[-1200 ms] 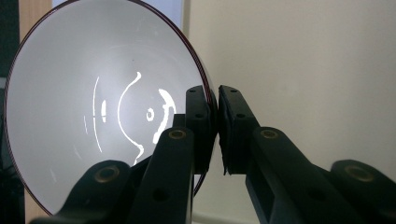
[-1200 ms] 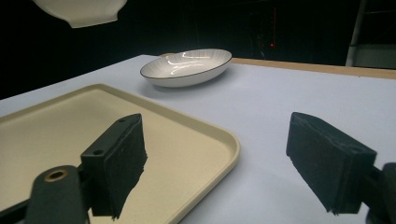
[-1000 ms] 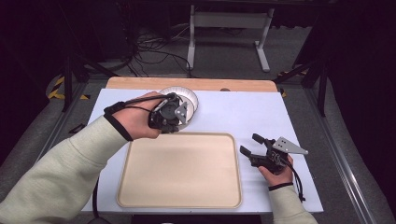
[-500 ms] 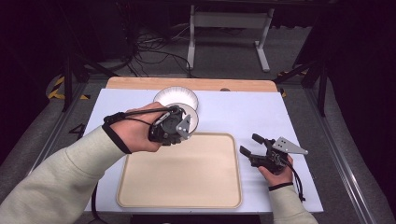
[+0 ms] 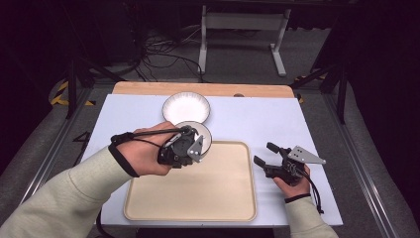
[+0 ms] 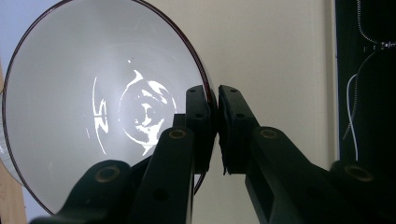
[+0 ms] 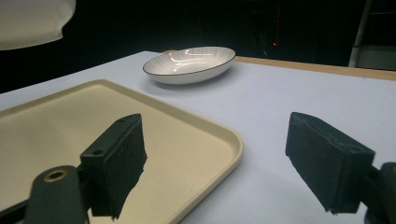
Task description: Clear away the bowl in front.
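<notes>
Bowl (image 5: 199, 133) held by its rim, left gripper (image 5: 190, 146) jaws pinched together on the edge, lifted over the tray's (image 5: 198, 198) 11 o'clock corner. Plate (image 5: 186, 107) sits on the table at 12 o'clock, apart from the tray. Right gripper (image 5: 265, 154) rests at 3 o'clock, jaws spread wide, holding nothing. We judge the bowl goes onto the tray: we should keep it level, lower slowly, and release only once the base is flat.
</notes>
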